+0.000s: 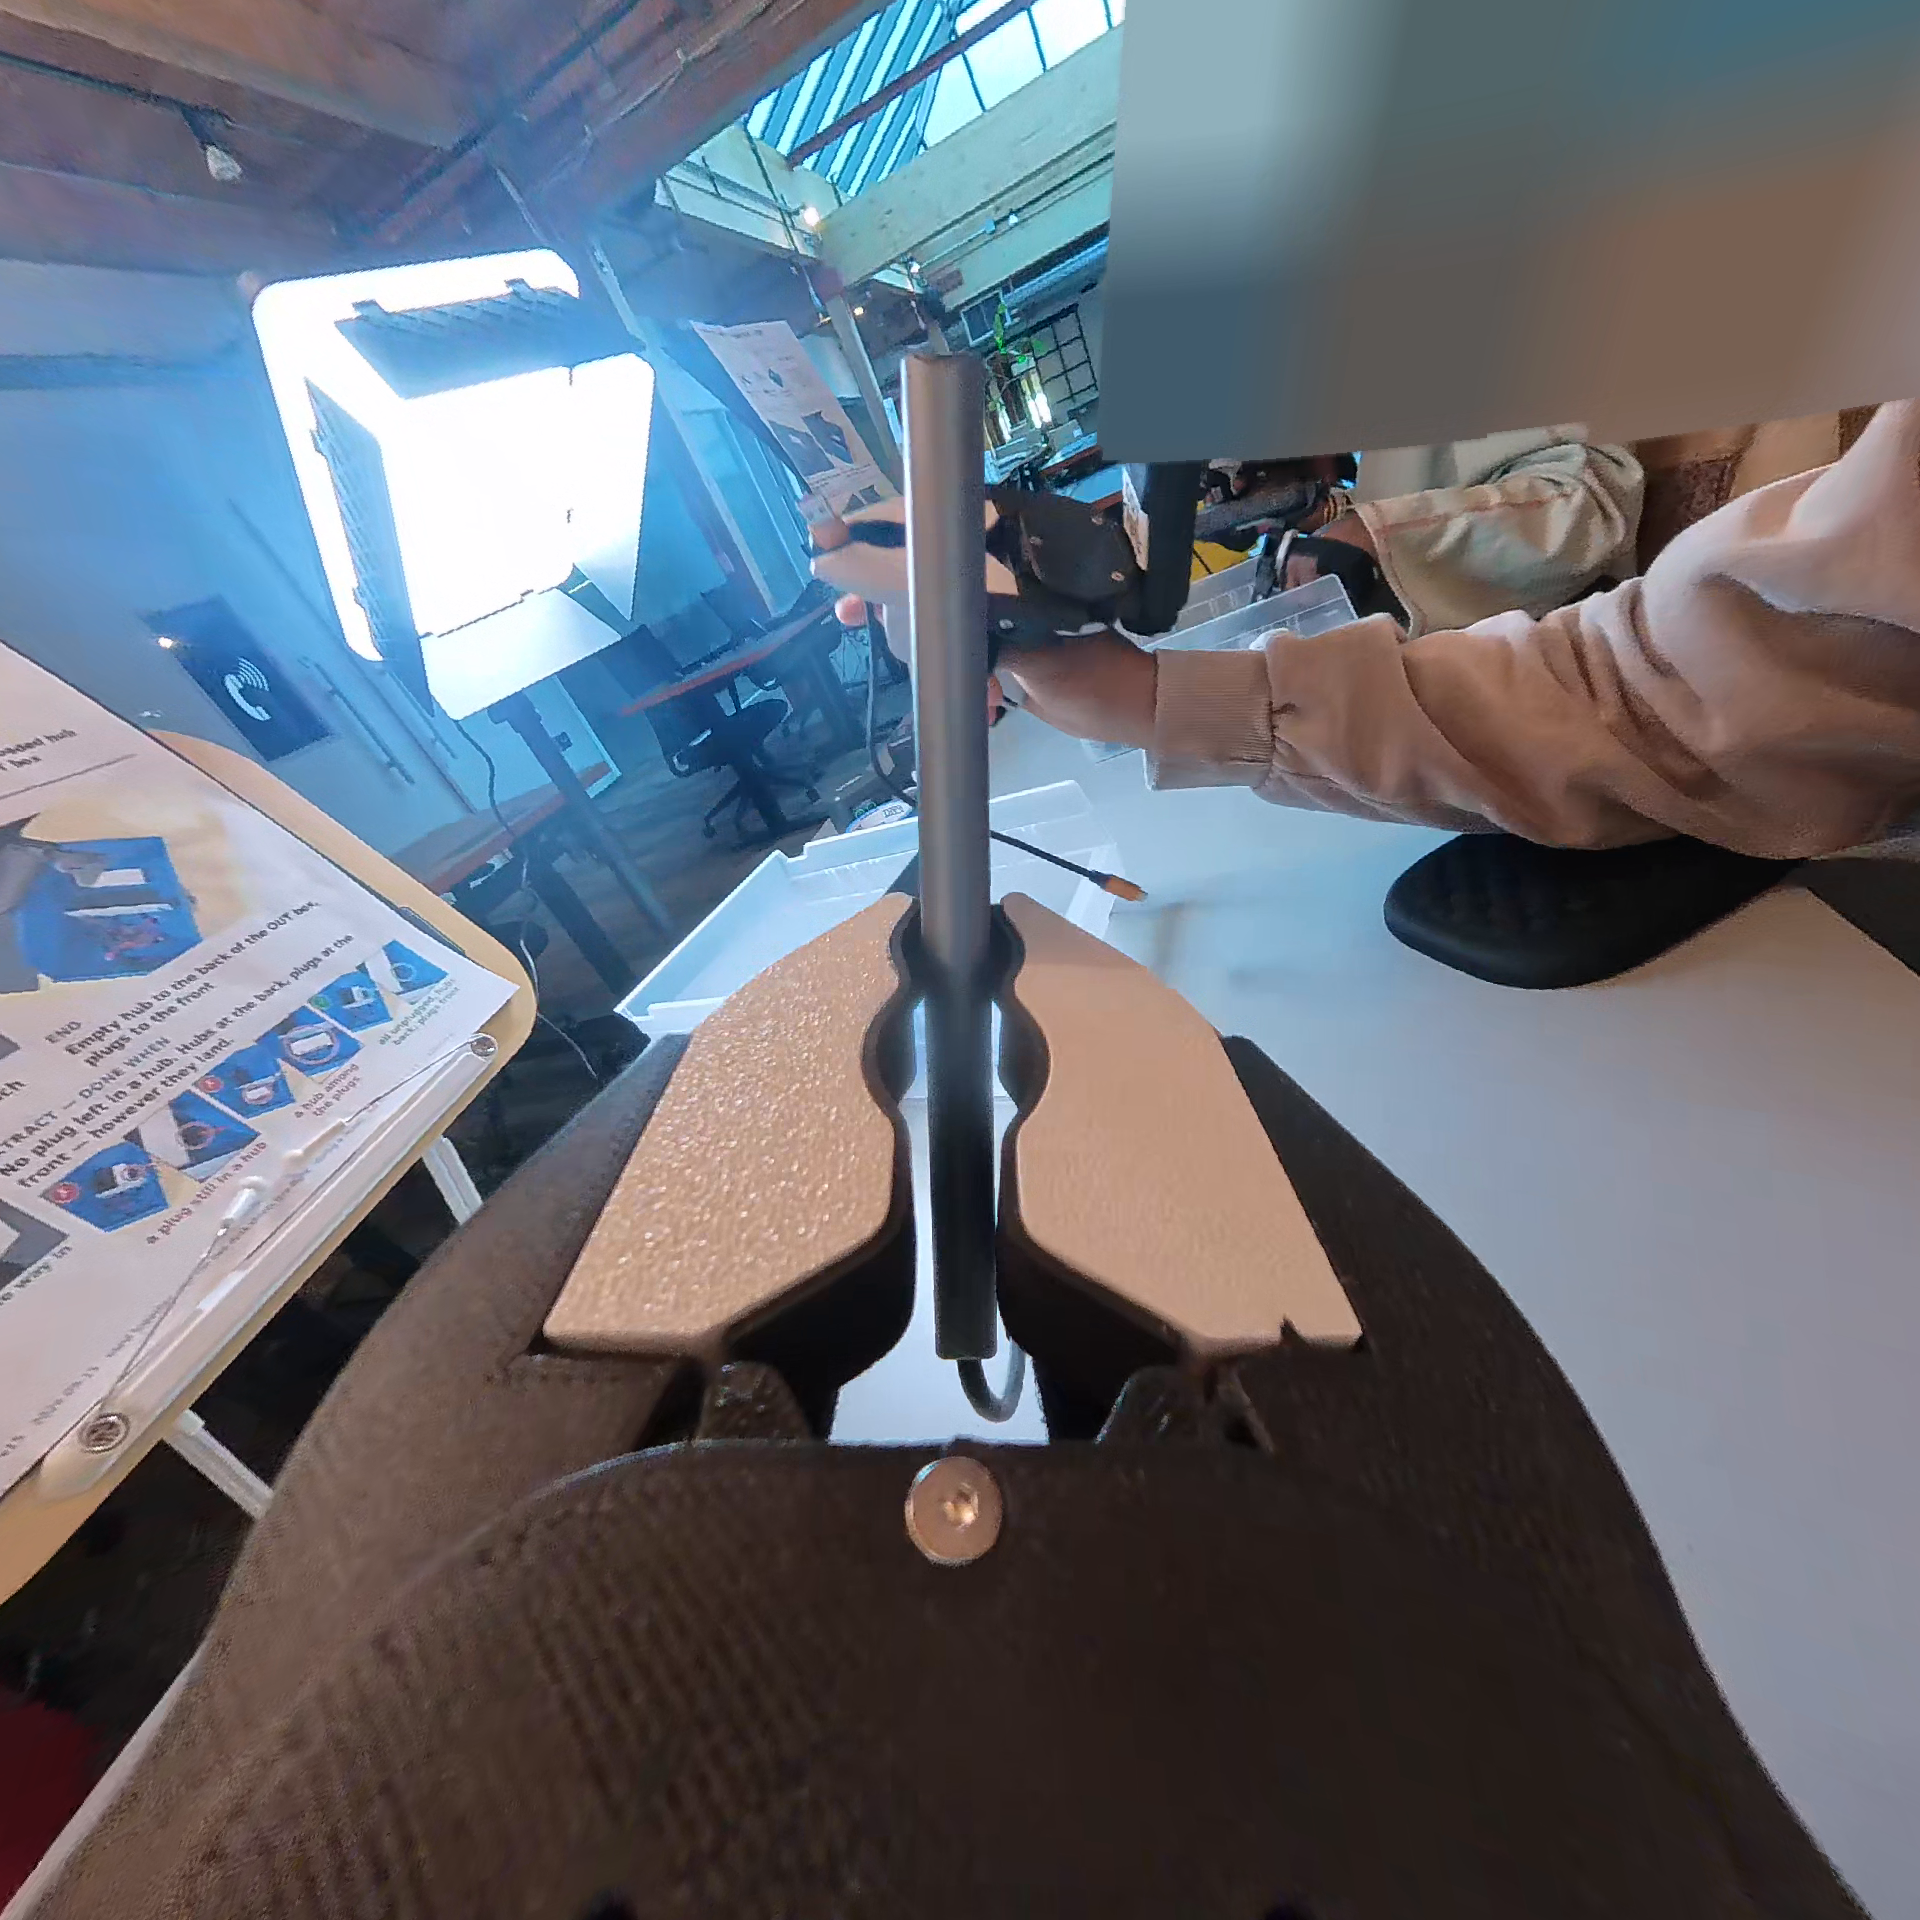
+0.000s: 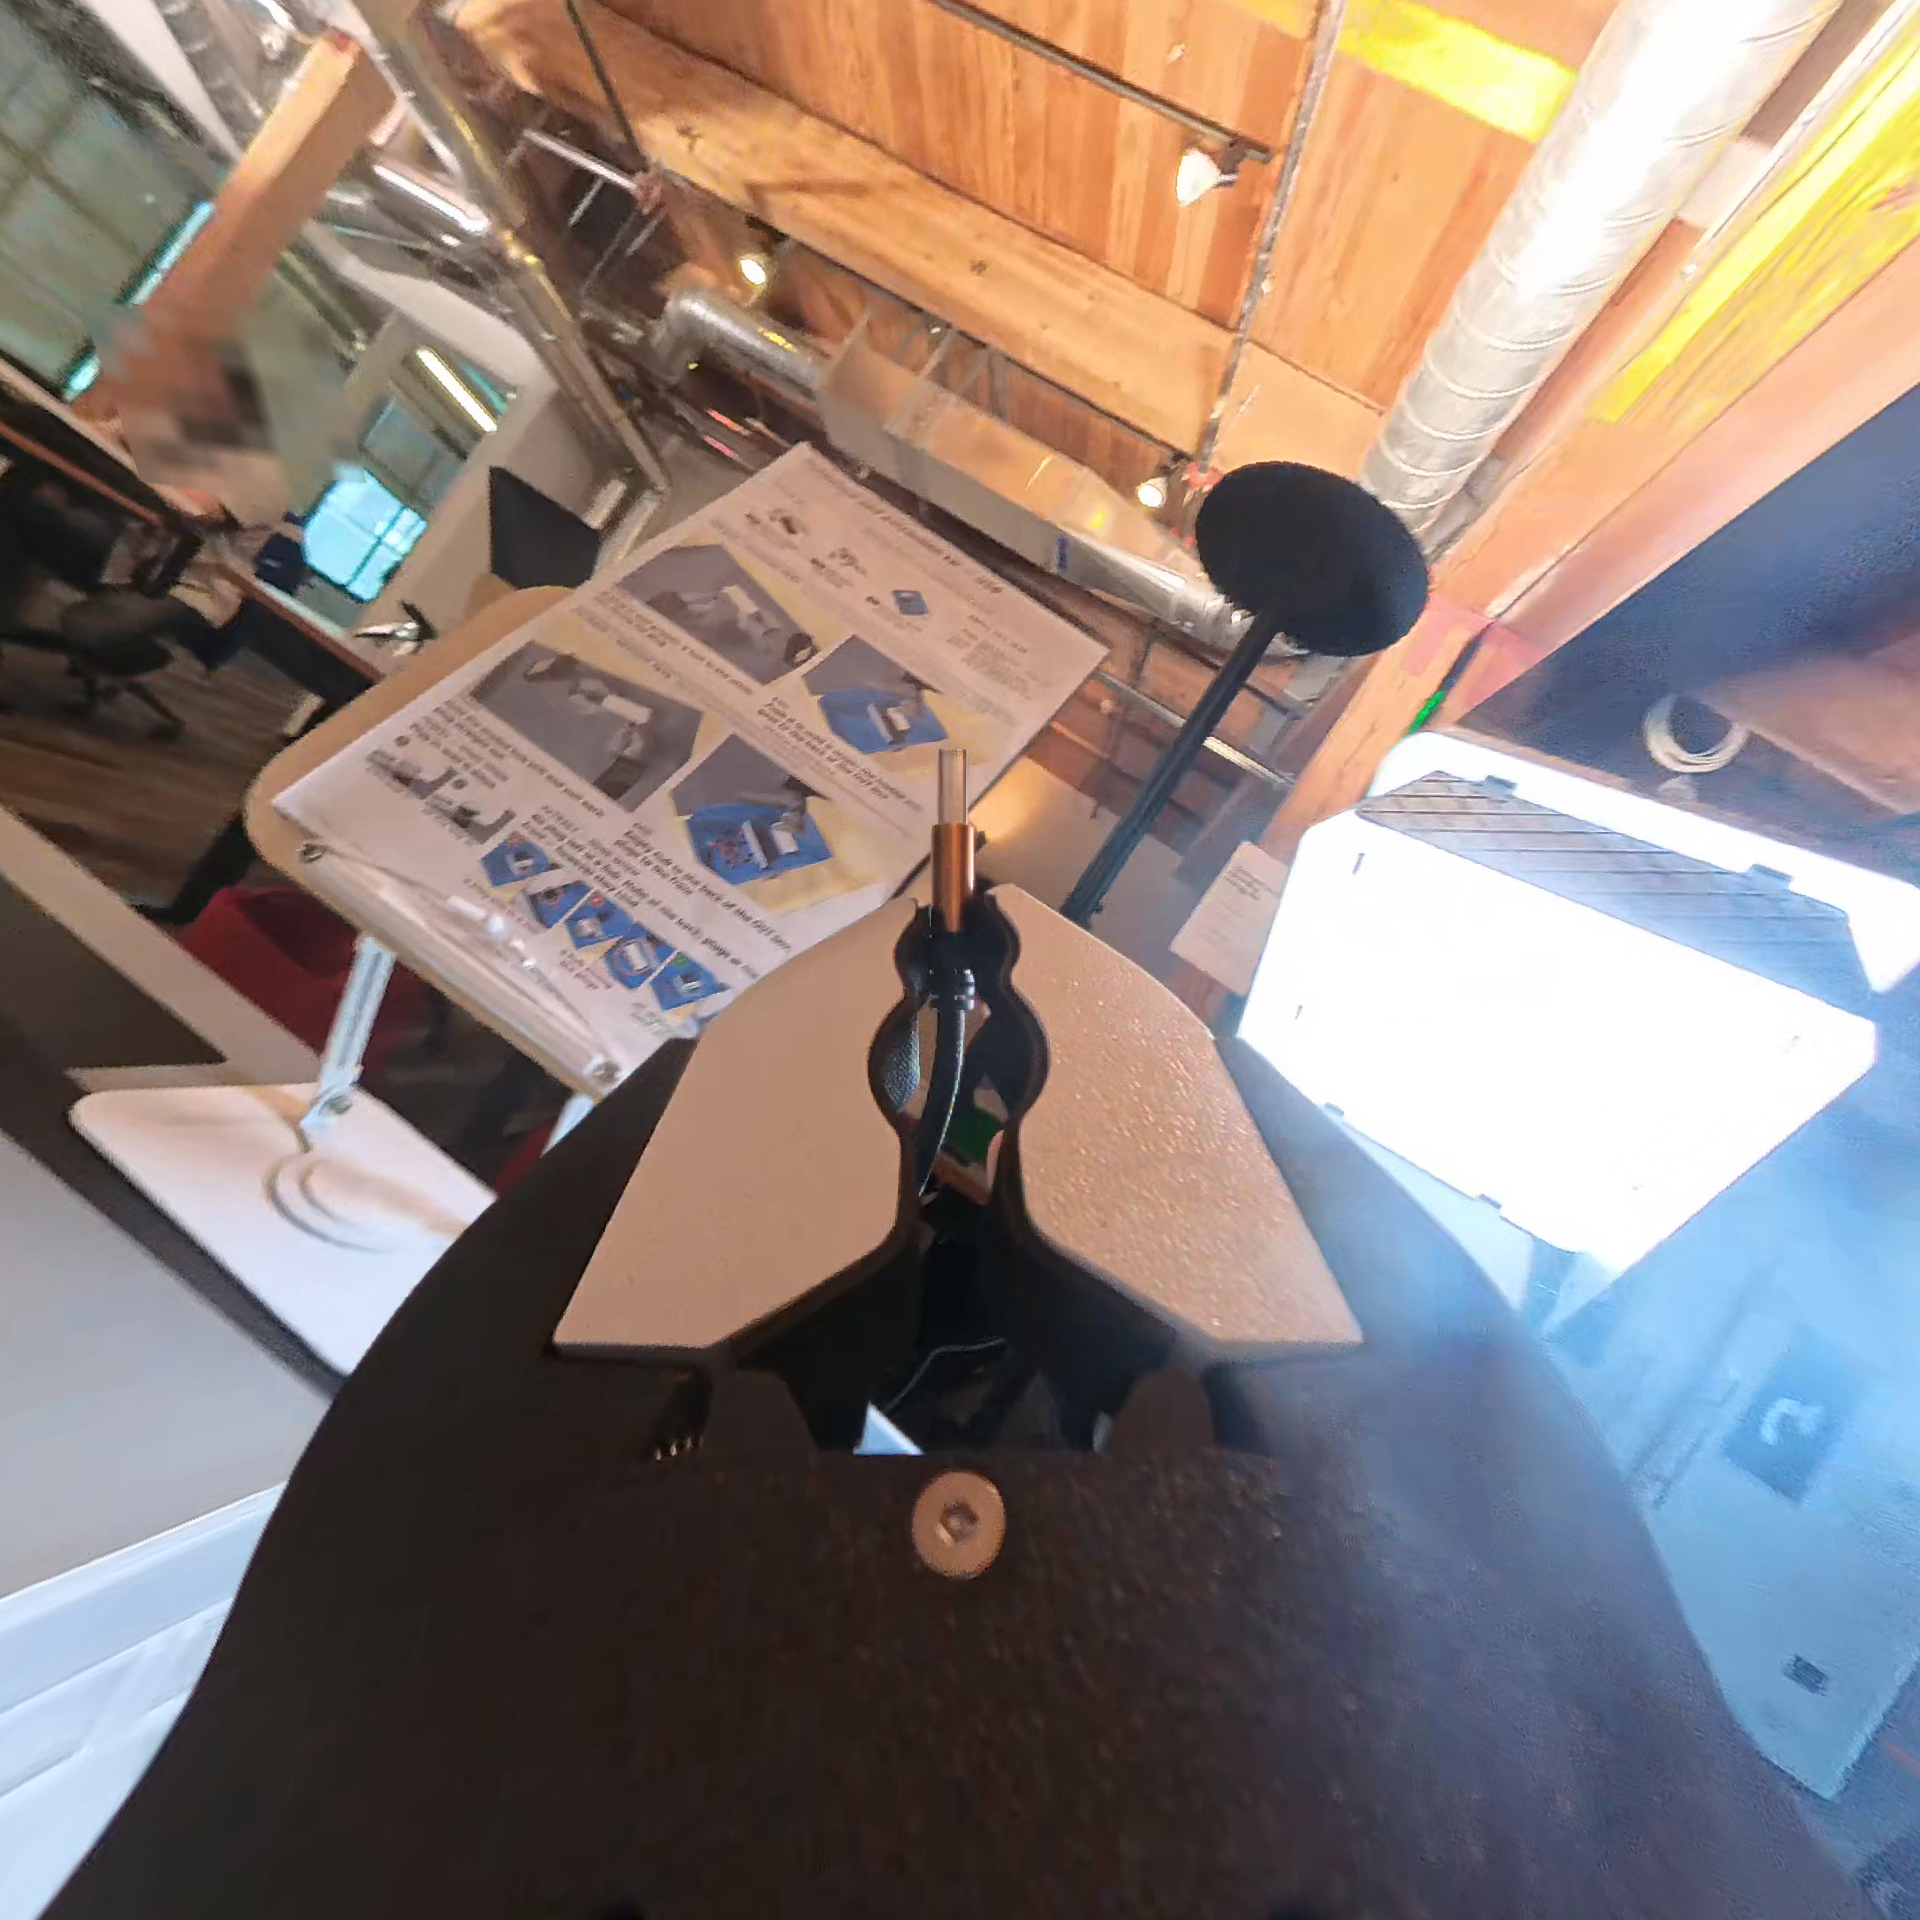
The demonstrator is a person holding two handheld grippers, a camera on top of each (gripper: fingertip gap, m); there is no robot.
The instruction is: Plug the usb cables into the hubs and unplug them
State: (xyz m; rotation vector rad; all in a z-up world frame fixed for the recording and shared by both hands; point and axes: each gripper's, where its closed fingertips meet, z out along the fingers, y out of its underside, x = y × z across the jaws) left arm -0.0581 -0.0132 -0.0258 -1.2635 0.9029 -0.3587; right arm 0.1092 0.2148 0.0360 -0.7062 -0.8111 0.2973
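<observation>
My left gripper (image 1: 956,920) is shut on a slim grey USB hub (image 1: 943,644), held edge-on and sticking out past the fingertips; its short grey cable (image 1: 995,1392) curls out behind the fingers. My right gripper (image 2: 954,920) is shut on a USB plug (image 2: 953,868) with an orange shell and a metal tip, raised in the air; its black cable (image 2: 940,1070) runs back between the fingers. In the left wrist view another black cable with an orange plug (image 1: 1124,889) lies by a white tray (image 1: 821,883).
A person's hand (image 1: 1081,681) and beige sleeve (image 1: 1558,717) reach in from the right behind the hub. A black pad (image 1: 1558,920) lies on the white table (image 1: 1507,1247). An instruction sheet on a stand (image 2: 686,748), a microphone (image 2: 1309,561) and a bright light panel (image 2: 1558,997) stand nearby. There is about 30 cm between the tips of the two grippers.
</observation>
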